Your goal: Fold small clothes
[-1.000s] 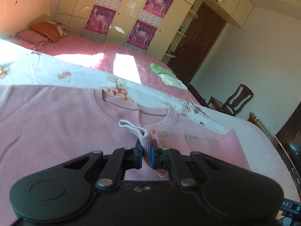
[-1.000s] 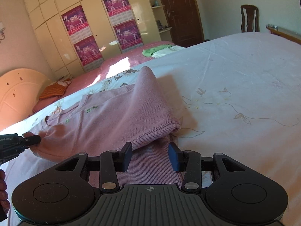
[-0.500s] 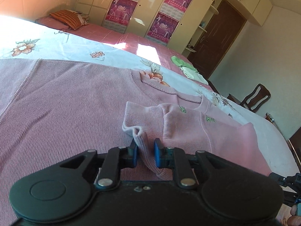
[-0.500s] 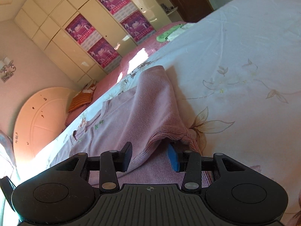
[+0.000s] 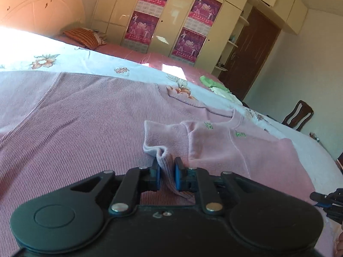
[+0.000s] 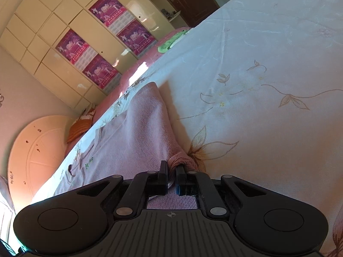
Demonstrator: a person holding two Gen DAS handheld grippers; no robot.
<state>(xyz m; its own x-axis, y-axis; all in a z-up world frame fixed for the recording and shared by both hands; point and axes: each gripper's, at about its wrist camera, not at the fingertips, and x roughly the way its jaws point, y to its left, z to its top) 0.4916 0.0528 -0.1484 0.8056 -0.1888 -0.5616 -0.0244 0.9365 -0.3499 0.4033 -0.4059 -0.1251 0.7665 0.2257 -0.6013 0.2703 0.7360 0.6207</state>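
Note:
A pink knit sweater [image 5: 90, 124] lies spread on the white flowered bedsheet [image 6: 268, 68]. One sleeve is folded over its body, and its ribbed cuff [image 5: 165, 147] sits between the pads of my left gripper [image 5: 165, 172], which stand slightly apart around it. My right gripper [image 6: 171, 176] is shut on the folded edge of the sweater [image 6: 141, 132] at its right side, low on the bed. The tip of the right gripper shows at the left wrist view's right edge [image 5: 328, 199].
A second bed with a pink cover [image 5: 137, 55] and an orange striped pillow [image 5: 85, 38] lies beyond. Green and white clothes [image 5: 216, 85] rest on it. Cream wardrobes with magenta posters [image 5: 201, 10], a brown door [image 5: 250, 53] and a wooden chair [image 5: 298, 115] stand behind.
My left gripper has loosened around the sleeve cuff after laying it on the sweater's body. My right gripper has tilted, moved in and shut on the sweater's folded edge.

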